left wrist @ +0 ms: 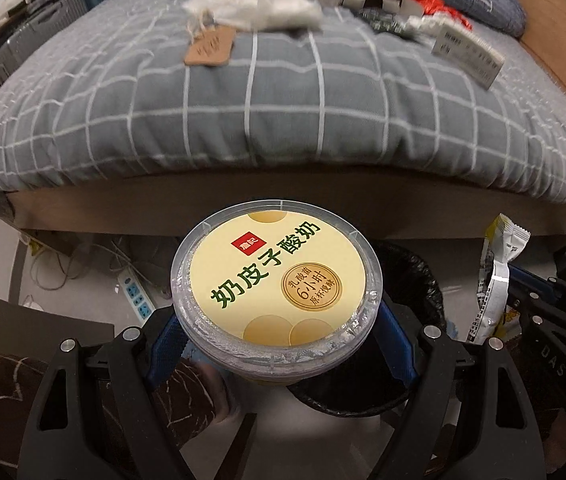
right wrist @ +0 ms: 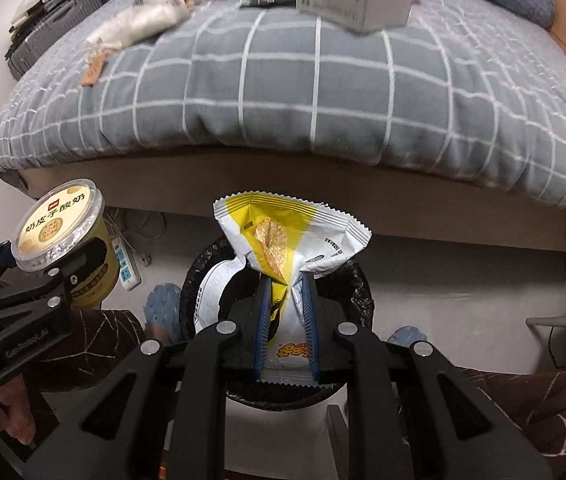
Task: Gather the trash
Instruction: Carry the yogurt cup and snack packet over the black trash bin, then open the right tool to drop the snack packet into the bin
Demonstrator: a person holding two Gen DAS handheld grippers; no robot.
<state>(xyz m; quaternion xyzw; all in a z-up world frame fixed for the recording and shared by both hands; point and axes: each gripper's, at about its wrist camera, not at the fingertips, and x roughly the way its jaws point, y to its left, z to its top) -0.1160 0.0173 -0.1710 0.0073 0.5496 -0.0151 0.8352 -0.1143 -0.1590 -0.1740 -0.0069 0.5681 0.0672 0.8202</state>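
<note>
My left gripper (left wrist: 279, 344) is shut on a yogurt cup (left wrist: 277, 278) with a cream-yellow lid and green characters; its blue pads press the cup's sides. The cup (right wrist: 61, 226) also shows at the left of the right wrist view. My right gripper (right wrist: 286, 300) is shut on a crumpled white and yellow snack wrapper (right wrist: 283, 236), seen too at the right of the left wrist view as the wrapper (left wrist: 497, 276). Both hang over a round bin lined with a black bag (right wrist: 357, 300), whose rim (left wrist: 423, 280) lies just right of the cup.
A bed with a grey checked quilt (left wrist: 283, 92) fills the background. On it lie white plastic bags (left wrist: 267, 8), a brown tag (left wrist: 209, 46), a white box (right wrist: 355, 0) and red plastic (left wrist: 435, 4). A power strip (left wrist: 137, 296) lies on the floor. Patterned trouser legs (right wrist: 543, 396) flank the bin.
</note>
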